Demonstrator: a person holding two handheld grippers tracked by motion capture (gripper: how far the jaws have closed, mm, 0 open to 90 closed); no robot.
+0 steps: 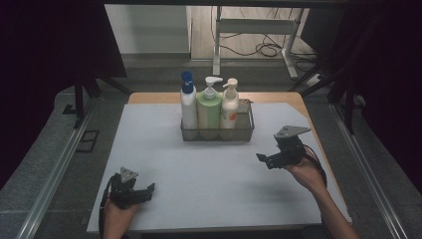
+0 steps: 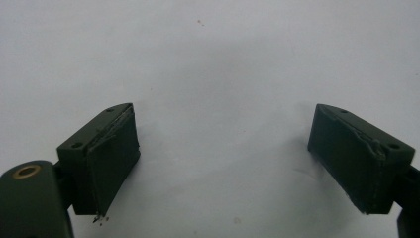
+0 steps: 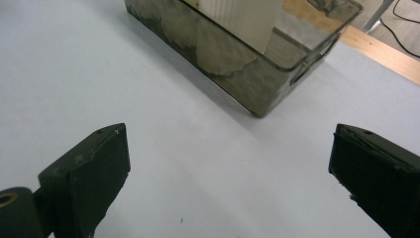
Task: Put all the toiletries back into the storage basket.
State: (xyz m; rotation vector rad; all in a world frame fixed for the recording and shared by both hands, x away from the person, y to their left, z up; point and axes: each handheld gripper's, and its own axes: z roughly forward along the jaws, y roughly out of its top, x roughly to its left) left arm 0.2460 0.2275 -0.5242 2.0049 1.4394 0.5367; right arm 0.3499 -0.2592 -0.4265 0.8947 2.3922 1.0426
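A: Standing in the tray [image 1: 217,133] are three bottles in a row: a blue-capped one [image 1: 188,105] at its left end, a green pump bottle [image 1: 209,108] in the middle, a white pump bottle [image 1: 229,105] to its right. The tray's right end is bare.

B: And the tray itself?

A: Toward the far edge of the white mat [image 1: 214,174], about centred. The right gripper [image 1: 265,160] is nearest it, off the tray's front right corner, jaws spread wide with nothing between them. In the right gripper view that corner [image 3: 257,106] sits just ahead of the jaws, apart from them.

B: The left gripper [image 1: 148,190]?

A: Well away from the tray, near the mat's front edge, also wide open and empty (the left gripper view has just bare mat between its pads [image 2: 111,161]).

B: What worries you?

A: The bottles look tall and narrow, touching or nearly so. If the right gripper goes for the white one at a slant, a jaw could clip the tray wall or shove the green bottle beside it, and a pump head could snag. A grip high on the neck might let the bottle swing and tip its neighbours.
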